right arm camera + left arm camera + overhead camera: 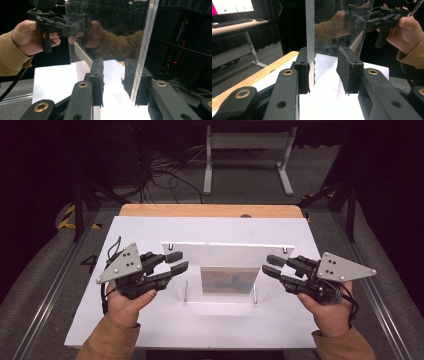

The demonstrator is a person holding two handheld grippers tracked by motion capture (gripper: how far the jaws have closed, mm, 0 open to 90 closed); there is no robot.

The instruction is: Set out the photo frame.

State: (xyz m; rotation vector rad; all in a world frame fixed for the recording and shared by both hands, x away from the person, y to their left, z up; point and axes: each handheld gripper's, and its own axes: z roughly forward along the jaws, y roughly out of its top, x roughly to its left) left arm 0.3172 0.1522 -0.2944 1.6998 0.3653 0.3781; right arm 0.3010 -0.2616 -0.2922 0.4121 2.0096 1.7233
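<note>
Getting hold of the clear sheet (227, 257) at mid-bench (150, 325), the left tool (179, 260) at 9 o'clock and right tool (269, 265) at 3 o'clock sit open around its edges, so next both should squeeze shut together.

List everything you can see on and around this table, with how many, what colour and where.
Clear panel: one, transparent, raised above the board on posts, mid-table.
Metal posts: four, silver, at the panel's corners.
Picture: one, reddish and grey, on the board under the panel.
Board: one, white, covering the table.
Table edge: one, wooden, far side.
Stand: one, grey, on the floor beyond.
Left hand-held gripper: one, black, at the panel's left edge.
Right hand-held gripper: one, black, at the right edge.
Sleeves: two, tan, bottom.
</note>
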